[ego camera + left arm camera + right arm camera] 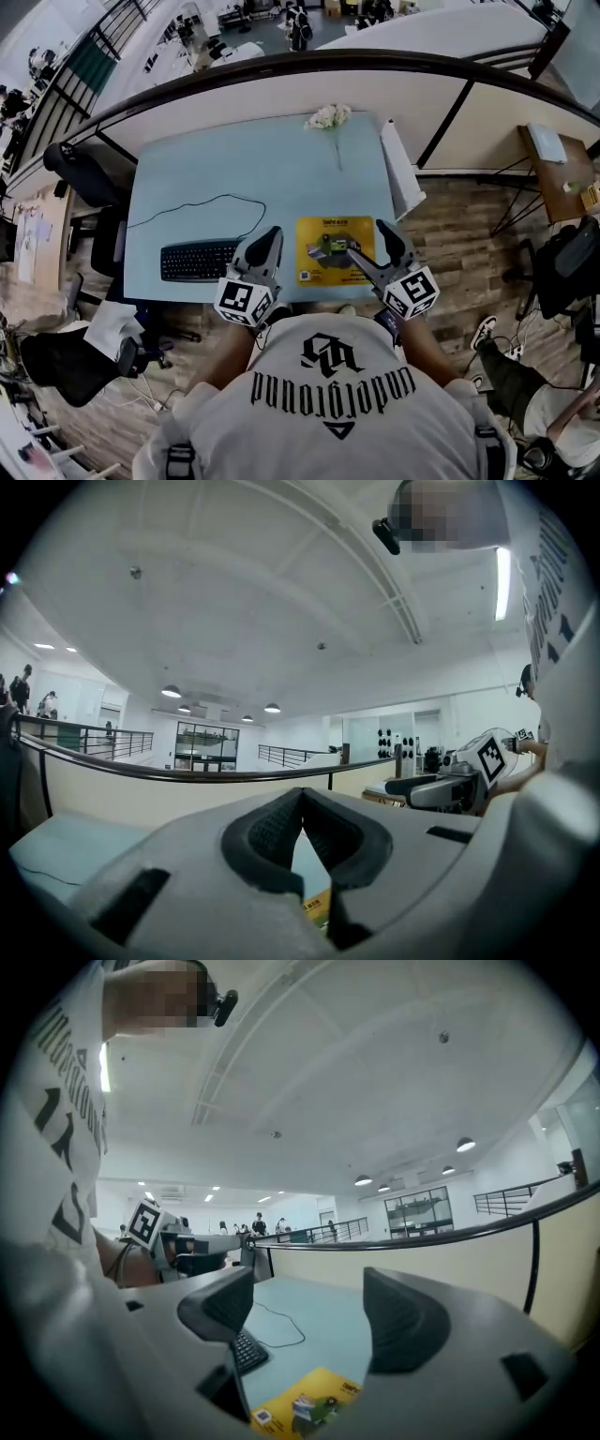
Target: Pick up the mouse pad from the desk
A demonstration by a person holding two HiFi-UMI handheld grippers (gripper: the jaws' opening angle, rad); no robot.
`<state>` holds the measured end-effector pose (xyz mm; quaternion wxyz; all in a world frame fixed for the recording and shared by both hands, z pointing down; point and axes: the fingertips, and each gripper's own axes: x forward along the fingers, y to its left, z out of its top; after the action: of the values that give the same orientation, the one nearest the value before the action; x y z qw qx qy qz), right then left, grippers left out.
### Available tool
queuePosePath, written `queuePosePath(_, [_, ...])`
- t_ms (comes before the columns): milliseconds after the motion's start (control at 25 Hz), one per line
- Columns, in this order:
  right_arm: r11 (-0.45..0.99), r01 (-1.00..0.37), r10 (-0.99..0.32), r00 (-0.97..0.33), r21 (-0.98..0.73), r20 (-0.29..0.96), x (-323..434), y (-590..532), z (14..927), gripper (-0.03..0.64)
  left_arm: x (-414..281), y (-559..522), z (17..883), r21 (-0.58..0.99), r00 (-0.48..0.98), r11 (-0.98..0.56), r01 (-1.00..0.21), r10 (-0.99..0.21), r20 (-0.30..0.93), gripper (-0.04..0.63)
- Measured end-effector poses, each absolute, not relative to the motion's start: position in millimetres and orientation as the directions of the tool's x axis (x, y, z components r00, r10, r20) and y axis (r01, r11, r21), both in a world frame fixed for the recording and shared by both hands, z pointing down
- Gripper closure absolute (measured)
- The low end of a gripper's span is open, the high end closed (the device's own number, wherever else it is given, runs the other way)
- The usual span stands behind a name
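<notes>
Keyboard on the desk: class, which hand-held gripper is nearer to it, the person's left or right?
Left. The left hand-held gripper is beside the right end of the keyboard; the right hand-held gripper is farther off, over the right edge of the yellow mouse pad.

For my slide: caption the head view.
Left gripper shut, right gripper open, near the yellow mouse pad on the desk.

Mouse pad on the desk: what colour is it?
The mouse pad is yellow with a dark printed picture in its middle; the head view shows it best.
</notes>
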<state>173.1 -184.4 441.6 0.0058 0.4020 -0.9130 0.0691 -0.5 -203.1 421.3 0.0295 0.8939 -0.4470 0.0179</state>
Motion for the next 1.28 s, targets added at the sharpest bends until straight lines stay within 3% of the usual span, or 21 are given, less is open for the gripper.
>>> queuePosePath(360, [0.696, -0.703, -0.696, -0.711, -0.148, 0.101, 220.7, -181.1, 456.8, 0.258, 31.3, -192.3, 423.3, 0.057, 0.548, -0.545, -0.837, -0.835, 0.054, 0.588])
queuePosePath(880, [0.652, -0.740, -0.706, -0.672, -0.164, 0.224, 237.7, -215.7, 511.0, 0.259, 48.9, -223.5, 472.9, 0.081, 0.572, -0.567, -0.820, -0.807, 0.146, 0.588])
queuePosePath(1280, [0.638, -0.759, -0.676, -0.632, -0.128, 0.379, 230.5, -259.7, 575.7, 0.258, 29.4, -266.7, 547.5, 0.131, 0.568, -0.555, -0.821, -0.771, 0.287, 0.588])
